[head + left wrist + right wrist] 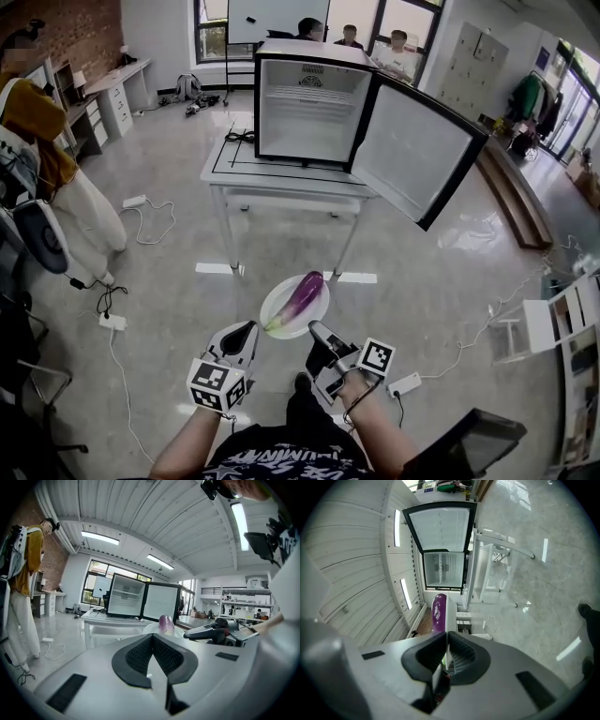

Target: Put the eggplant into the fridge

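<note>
Eggplant (300, 298) hadn't been put away yet, tbh. It was seen lying lengthwise on a white plate (275, 309), held up in mid-air well short of the fridge (309, 112), out in front of its open side.

So the task was judged to be maybe halfway at best. The pickup part looked done and the fridge door (412, 155) was already swung wide open. What was left was the whole carry across the floor (187, 244) to the fridge and getting the eggplant inside. The door would probably need shutting too, but that isn't asked for by the task, so it's only a guess.

Grippers:
- **Right:** the right gripper (317, 330) was clamped on the plate's rim, at the side of the plate farthest from the fridge. In the right gripper view the plate edge could be seen running straight into the closed jaws, with the purple eggplant beyond.
- **Left:** the left gripper (249, 328) had its jaws pressed together with nothing made out between them. Its tip was parked just beside the plate's rim; whether it was touching couldn't be told.

Containers:
- **Plate:** it was loaded with just the eggplant.
- **Fridge:** it was found standing on a white surface (234, 169), and its inside looked bare. A wire shelf (309, 96) sat near the top, with nothing stored on it or below, as far as could be seen.

Plenty of room was expected for the eggplant, plate included if it came to that.
</note>
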### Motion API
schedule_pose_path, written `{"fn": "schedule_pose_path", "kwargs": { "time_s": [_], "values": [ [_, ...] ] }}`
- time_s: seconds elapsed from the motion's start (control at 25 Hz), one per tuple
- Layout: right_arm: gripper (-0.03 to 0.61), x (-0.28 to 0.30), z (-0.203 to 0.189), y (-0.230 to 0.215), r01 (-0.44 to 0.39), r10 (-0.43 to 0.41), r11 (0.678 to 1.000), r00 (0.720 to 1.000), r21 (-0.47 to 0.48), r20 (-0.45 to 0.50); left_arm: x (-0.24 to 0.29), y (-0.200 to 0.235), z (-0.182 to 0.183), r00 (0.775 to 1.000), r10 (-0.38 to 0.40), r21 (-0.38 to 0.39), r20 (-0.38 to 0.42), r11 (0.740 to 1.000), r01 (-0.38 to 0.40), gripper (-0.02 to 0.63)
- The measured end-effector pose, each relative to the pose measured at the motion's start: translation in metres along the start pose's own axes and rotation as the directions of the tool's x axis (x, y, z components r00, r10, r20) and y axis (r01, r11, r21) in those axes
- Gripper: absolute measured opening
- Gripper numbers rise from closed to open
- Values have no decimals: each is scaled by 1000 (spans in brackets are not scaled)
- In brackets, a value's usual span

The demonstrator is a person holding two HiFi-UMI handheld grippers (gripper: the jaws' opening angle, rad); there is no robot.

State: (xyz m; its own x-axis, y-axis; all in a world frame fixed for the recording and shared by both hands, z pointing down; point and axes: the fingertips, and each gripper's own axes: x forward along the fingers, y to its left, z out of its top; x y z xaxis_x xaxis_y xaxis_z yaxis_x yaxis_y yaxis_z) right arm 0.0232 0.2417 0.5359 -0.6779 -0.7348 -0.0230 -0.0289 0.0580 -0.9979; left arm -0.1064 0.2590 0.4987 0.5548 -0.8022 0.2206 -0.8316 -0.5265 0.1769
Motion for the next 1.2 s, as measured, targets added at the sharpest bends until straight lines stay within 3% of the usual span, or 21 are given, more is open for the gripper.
{"fn": "schedule_pose_path", "kwargs": {
  "time_s": [0.6,0.92,1.2],
  "values": [
    [21,59,138,-5,-9,8,1000,998,-14,-58,136,17,42,998,57,0,1,998,-57,9],
    [21,77,186,-10,-19,20,1000,993,10,-119,190,15,53,994,110,-10,10,994,-110,9],
    [21,81,210,-13,-24,26,1000,992,19,-120,202,15,51,991,130,6,-28,992,-130,9]
  ]
}}
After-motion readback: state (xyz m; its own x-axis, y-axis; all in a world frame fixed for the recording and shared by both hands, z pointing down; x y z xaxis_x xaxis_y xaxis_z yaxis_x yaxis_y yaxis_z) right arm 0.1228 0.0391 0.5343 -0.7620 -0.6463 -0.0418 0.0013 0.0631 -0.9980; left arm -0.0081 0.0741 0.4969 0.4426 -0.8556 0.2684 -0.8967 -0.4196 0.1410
